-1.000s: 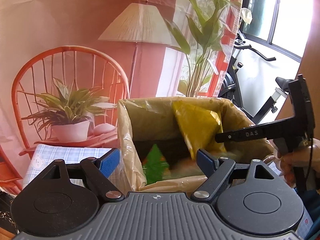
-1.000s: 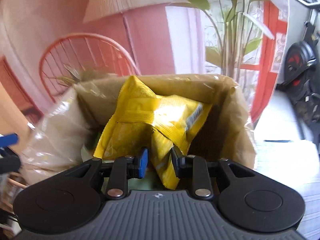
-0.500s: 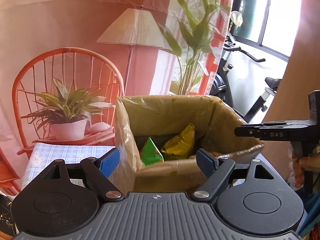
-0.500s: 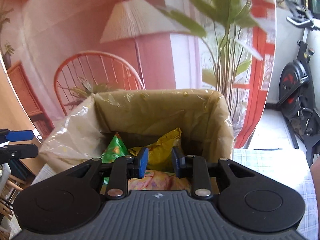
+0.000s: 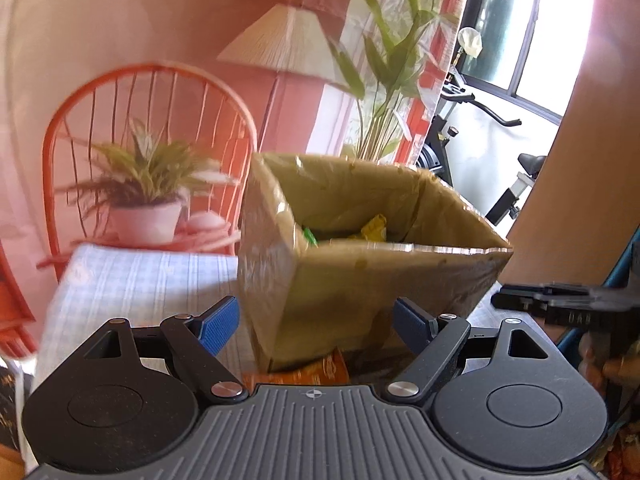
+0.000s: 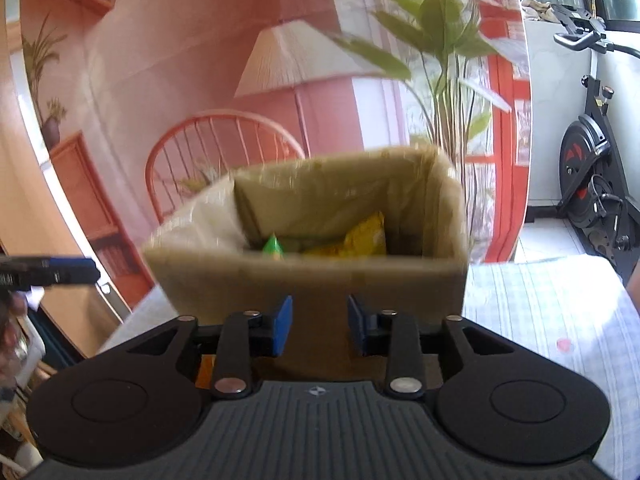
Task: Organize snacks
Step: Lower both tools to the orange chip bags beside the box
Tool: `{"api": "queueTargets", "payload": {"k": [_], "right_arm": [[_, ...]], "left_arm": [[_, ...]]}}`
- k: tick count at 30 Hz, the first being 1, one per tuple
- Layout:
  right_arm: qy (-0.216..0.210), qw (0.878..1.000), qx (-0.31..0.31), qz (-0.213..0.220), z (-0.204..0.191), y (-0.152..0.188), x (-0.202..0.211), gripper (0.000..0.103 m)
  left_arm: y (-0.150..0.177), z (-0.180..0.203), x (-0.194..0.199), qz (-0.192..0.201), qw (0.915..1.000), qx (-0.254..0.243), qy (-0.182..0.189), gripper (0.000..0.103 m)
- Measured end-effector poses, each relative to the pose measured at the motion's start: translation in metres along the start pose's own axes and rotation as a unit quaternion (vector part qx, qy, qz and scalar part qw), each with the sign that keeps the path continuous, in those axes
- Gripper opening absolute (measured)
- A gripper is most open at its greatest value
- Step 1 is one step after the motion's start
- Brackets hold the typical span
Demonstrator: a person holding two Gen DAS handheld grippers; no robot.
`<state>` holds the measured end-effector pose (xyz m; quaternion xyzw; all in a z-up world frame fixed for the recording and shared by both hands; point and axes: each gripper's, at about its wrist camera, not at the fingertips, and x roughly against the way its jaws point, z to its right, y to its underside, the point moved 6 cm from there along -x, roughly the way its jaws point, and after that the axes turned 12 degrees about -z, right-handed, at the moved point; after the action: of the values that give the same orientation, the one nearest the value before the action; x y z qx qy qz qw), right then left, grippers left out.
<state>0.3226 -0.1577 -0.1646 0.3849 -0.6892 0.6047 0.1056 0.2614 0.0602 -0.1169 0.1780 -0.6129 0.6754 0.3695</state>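
As seen from the left wrist, the left tool [image 5: 316, 322] stands with its 2 blue-padded fingers [image 5: 218, 324] spread wide and nothing between them. Just beyond them a cardboard box [image 5: 360, 280], lined with clear film, stands on the checked cloth of the surface [image 5: 132, 280]. Inside the box, a green snack packet [image 5: 309, 236] shows near the left wall and a yellow snack packet [image 5: 374, 229] lies to its right; only their tops clear the near rim. An orange packet [image 5: 308, 372] lies on the surface, partly under the near corner of the box. At far right, the right tool [image 5: 560, 304] appears side-on, near the box but apart from it. A potted plant [image 5: 146, 196] on an orange chair [image 5: 72, 120] stands far left.

From the right wrist, the right tool [image 6: 319, 325] has its jaws parted a little, having just been opening, with nothing between the pads; the near wall of the box [image 6: 320, 276] lies beyond them. The green packet [image 6: 273, 246] and the yellow packet [image 6: 360, 238] rest inside the box. The left tool [image 6: 52, 272] enters at the left edge. An exercise bike [image 6: 592, 168] stands far right.
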Motion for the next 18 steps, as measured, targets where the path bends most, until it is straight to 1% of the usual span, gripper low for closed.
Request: {"api": "queueTargets", "payload": {"k": [2, 6, 8, 10, 13, 17, 18], "right_arm": [[-0.002, 1.000, 0.002, -0.007, -0.004, 0.017, -0.006, 0.055], [-0.003, 1.000, 0.000, -0.028, -0.010, 0.047, -0.021, 0.067], [-0.009, 0.999, 0.000, -0.043, -0.013, 0.061, -0.028, 0.074], [-0.015, 0.998, -0.003, -0.056, -0.015, 0.073, -0.034, 0.078], [-0.017, 0.998, -0.010, -0.067, -0.014, 0.083, -0.040, 0.082], [-0.012, 0.997, -0.004, -0.075, -0.016, 0.089, -0.046, 0.092], [-0.011, 0.997, -0.001, -0.077, -0.016, 0.090, -0.048, 0.093]], "left_arm": [[0.011, -0.002, -0.008, -0.008, 0.9999, 0.010, 0.003, 0.086], [0.034, -0.006, -0.027, -0.029, 0.9988, 0.035, 0.018, 0.086], [0.043, -0.007, -0.035, -0.040, 0.9983, 0.039, 0.016, 0.086], [0.049, -0.008, -0.041, -0.045, 0.9981, 0.040, 0.010, 0.086], [0.055, -0.012, -0.050, -0.053, 0.9975, 0.045, 0.013, 0.086], [0.063, -0.017, -0.061, -0.064, 0.9967, 0.049, 0.013, 0.086], [0.066, -0.017, -0.064, -0.067, 0.9965, 0.050, 0.013, 0.086]]}}
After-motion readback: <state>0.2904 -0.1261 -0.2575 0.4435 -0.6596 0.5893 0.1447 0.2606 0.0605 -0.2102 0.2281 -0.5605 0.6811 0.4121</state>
